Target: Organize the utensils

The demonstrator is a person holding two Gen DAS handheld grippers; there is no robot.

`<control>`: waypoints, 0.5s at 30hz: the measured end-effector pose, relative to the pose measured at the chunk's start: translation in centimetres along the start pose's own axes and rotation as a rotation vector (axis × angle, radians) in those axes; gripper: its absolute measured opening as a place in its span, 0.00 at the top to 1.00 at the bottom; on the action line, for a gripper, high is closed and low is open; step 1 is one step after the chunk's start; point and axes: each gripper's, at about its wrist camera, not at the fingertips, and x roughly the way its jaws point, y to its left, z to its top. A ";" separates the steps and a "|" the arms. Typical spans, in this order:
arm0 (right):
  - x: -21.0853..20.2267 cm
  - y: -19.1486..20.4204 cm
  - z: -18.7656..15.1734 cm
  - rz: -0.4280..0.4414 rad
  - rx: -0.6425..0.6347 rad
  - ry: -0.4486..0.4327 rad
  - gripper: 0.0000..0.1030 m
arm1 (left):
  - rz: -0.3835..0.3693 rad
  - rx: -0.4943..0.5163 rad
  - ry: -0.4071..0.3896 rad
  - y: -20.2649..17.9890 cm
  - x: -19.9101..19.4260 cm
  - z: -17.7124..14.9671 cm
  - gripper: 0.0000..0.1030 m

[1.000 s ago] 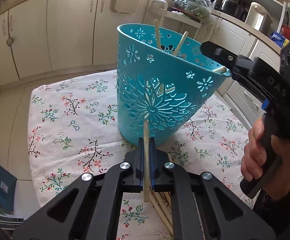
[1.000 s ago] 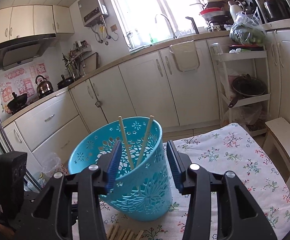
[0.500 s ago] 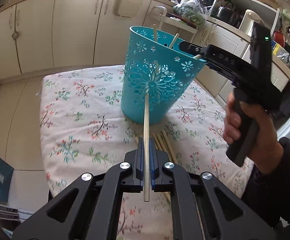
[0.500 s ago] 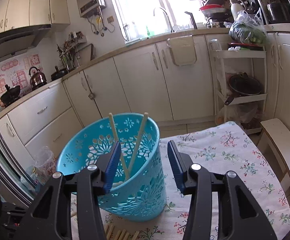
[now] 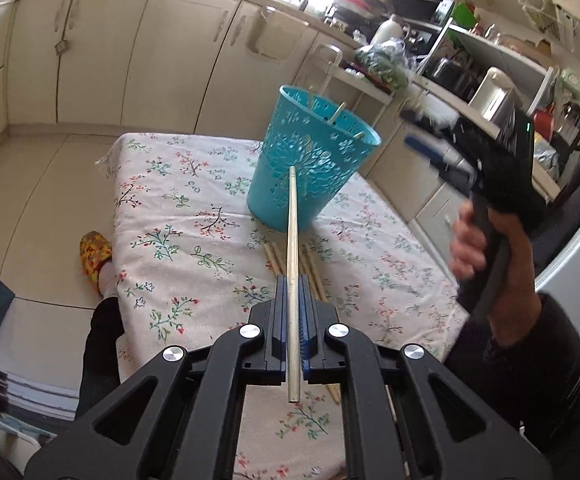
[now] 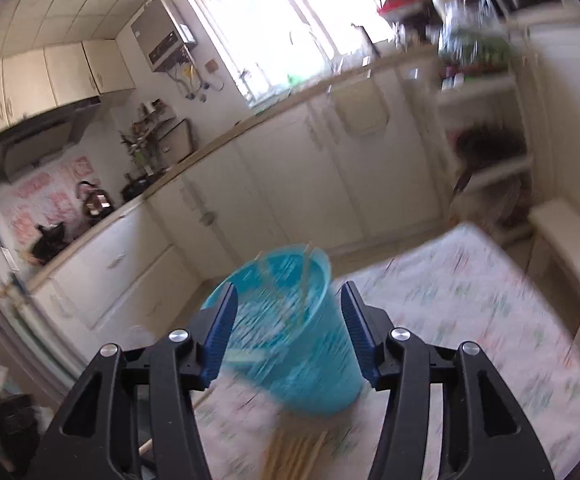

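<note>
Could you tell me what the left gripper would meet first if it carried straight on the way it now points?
Probably the blue basket: the chopstick clamped in the left gripper aims at its side wall, below the rim. Depth is uncertain.

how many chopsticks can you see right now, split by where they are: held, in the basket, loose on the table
Held in the left gripper: 1 chopstick
Standing in the blue basket: 3 visible
Loose chopsticks on the tablecloth: about 5, partly hidden
Total: about 9

Black handheld grippers, blue-padded jaws.
Silver screws on left gripper [image 5: 293, 312] and right gripper [image 6: 285, 336]; black sleeve [image 5: 530, 352].
</note>
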 end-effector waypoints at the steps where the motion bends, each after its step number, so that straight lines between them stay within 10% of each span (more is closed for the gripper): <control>1: -0.4 -0.2 -1.1 0.066 0.055 0.059 0.49 | -0.015 0.001 -0.014 -0.2 -0.7 -0.2 0.95; 7: 1.0 -1.4 -7.3 0.469 0.404 0.339 0.54 | -0.101 0.041 -0.062 -2.2 -3.0 -0.3 0.95; 15: 1.4 -1.5 -7.8 0.650 0.562 0.345 0.56 | -0.159 0.143 -0.066 -5.6 -3.9 -0.4 0.95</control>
